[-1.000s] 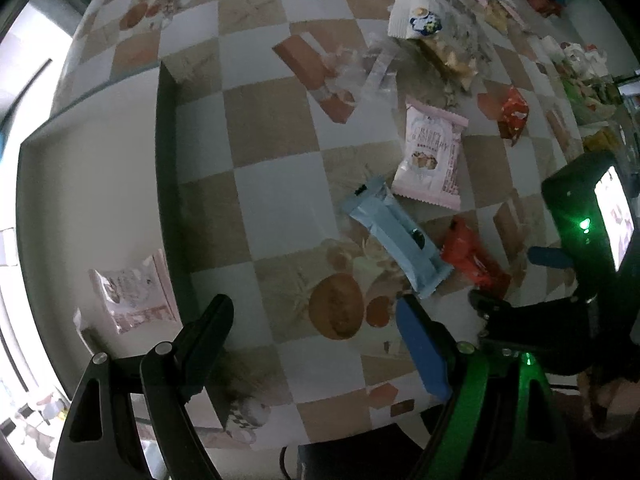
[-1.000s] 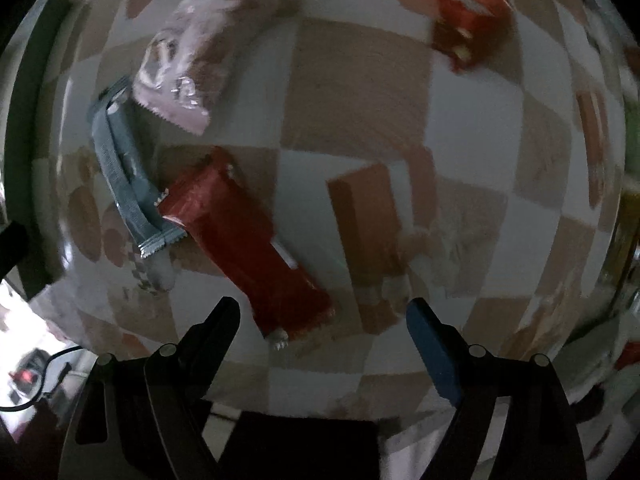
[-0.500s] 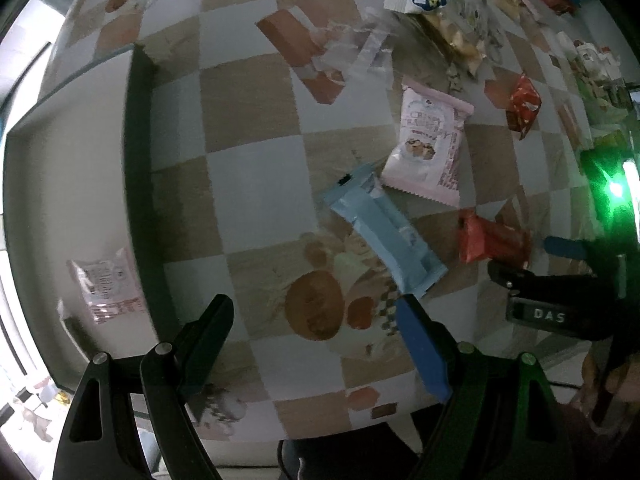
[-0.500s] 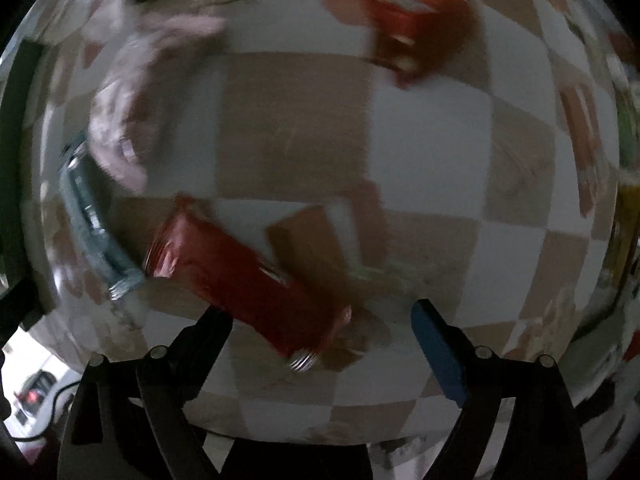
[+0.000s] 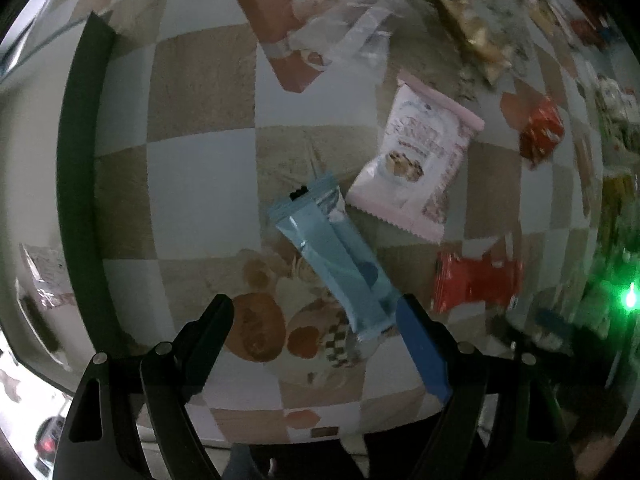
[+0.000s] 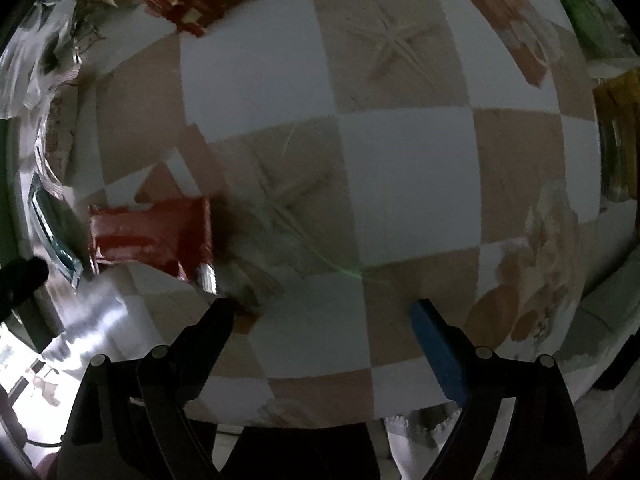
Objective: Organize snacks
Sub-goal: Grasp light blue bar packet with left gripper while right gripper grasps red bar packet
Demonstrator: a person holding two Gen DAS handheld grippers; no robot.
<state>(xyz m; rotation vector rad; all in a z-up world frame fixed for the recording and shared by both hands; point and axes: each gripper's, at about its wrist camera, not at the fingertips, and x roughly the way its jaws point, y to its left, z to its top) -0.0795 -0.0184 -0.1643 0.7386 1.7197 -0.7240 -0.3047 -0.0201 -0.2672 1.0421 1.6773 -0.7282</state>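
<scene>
snacks: mostly loose on the checkered tablecloth, task barely begun by the look of it
blue bar: flat on the cloth, diagonal, near end lying between the left gripper's open fingers, not pinched
pink cracker pack: just beside the blue bar's far end, corner about touching it
red pack: flat on the cloth, right of the blue bar, apart from it; same pack at left edge of right wrist view
small red bag: farther toward the far right of the table, loose
far pile: more wrappers toward the far edge, blurred, unsorted
tray: dark-rimmed, at the left edge of the table, one pale packet inside, only sorted item visible
left gripper: wide apart, empty, low over the blue bar's near end
right gripper: spread wide, empty, over bare cloth, red pack off to its left
done: one packet in tray
left: likely everything else
next, likely: pinch blue bar, carry to tray
</scene>
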